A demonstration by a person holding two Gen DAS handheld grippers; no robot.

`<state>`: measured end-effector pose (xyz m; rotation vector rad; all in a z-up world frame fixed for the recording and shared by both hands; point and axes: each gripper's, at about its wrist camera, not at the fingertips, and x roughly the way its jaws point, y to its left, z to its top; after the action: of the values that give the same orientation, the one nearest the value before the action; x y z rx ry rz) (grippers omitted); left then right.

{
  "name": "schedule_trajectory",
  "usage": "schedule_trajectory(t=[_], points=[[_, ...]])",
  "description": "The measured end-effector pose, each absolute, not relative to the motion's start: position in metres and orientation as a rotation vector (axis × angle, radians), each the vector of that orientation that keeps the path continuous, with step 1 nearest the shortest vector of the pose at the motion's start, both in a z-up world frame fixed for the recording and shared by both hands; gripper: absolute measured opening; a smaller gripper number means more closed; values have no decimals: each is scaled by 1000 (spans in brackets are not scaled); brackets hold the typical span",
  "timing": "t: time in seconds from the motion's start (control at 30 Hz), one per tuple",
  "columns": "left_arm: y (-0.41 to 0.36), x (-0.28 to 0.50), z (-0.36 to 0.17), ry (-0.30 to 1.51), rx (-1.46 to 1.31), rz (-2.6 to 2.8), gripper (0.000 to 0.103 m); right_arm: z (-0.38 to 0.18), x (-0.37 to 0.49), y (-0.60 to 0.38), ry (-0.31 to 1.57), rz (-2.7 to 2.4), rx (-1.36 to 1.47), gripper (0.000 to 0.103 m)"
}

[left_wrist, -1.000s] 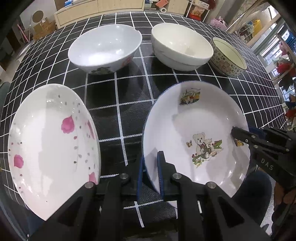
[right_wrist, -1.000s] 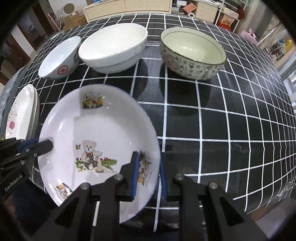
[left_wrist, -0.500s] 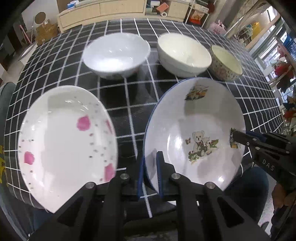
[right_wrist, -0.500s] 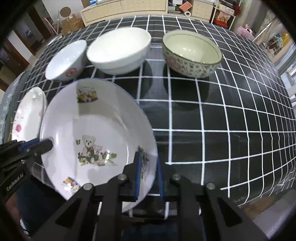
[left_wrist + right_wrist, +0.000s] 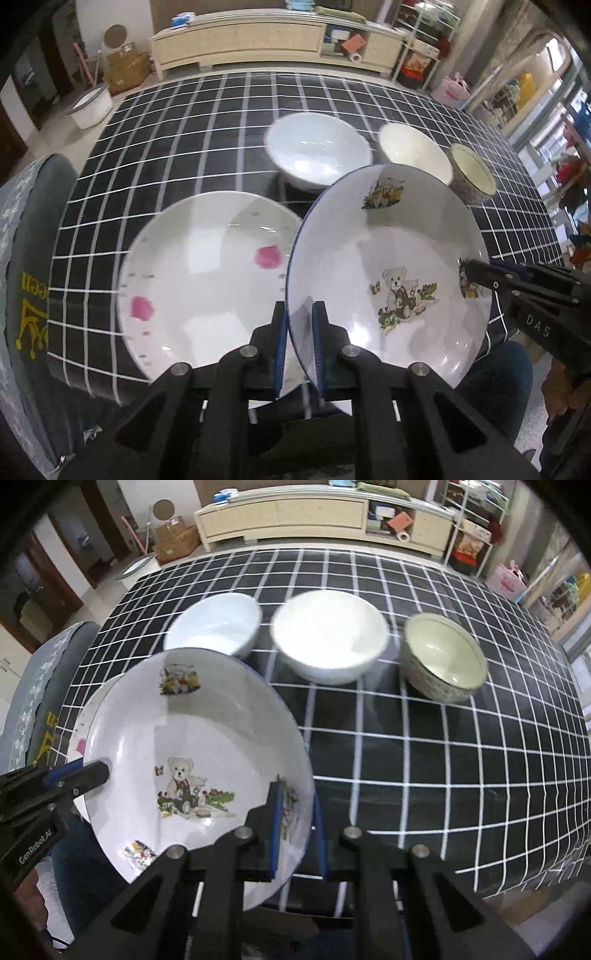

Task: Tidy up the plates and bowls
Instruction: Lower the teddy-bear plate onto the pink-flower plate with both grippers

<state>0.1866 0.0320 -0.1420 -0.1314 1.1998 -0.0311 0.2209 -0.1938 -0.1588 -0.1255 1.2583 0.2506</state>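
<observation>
While both grippers clamp opposite edges of it, the bear plate [image 5: 388, 266] hangs above the checked tablecloth [image 5: 184, 122], tilted, with its printed face toward the cameras. The left gripper [image 5: 298, 339] has its jaws nearly closed on the plate's left rim, which passes between the two blue-edged fingers [image 5: 279, 343]. The right gripper [image 5: 295, 827] pinches the rim on the opposite side in the same way, one finger lying over the printed inner face and the other behind the plate. In the left wrist view the right gripper enters from the right edge, its tip on the rim beside a small printed motif. The pink-flowered plate [image 5: 207, 284] lies on the cloth just beside the bear plate, whose left edge overlaps it in that view; whether the two touch cannot be told. Farther back stand three bowls in a row: a bluish-white bowl [image 5: 214, 624], a plain white bowl [image 5: 328, 635] and a patterned bowl [image 5: 443, 657], all upright and apart from one another.
</observation>
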Motion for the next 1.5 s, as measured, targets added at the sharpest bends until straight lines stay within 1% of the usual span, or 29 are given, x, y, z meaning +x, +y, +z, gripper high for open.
schedule_trajectory(t=[0.47,0.7,1.03,1.5], points=[[105,167,-143,1198,-209,86,11,-176,223,-113,1292,354,-224,20],[129,162,-154,1217,-230,120,11,-185,226,-87,1305,375,-262,20],[150,166,-165,1230,-249,134,11,-200,231,-65,1328,374,-287,20],[157,180,-183,1248,-271,106,11,-211,242,-58,1330,339,-293,20]])
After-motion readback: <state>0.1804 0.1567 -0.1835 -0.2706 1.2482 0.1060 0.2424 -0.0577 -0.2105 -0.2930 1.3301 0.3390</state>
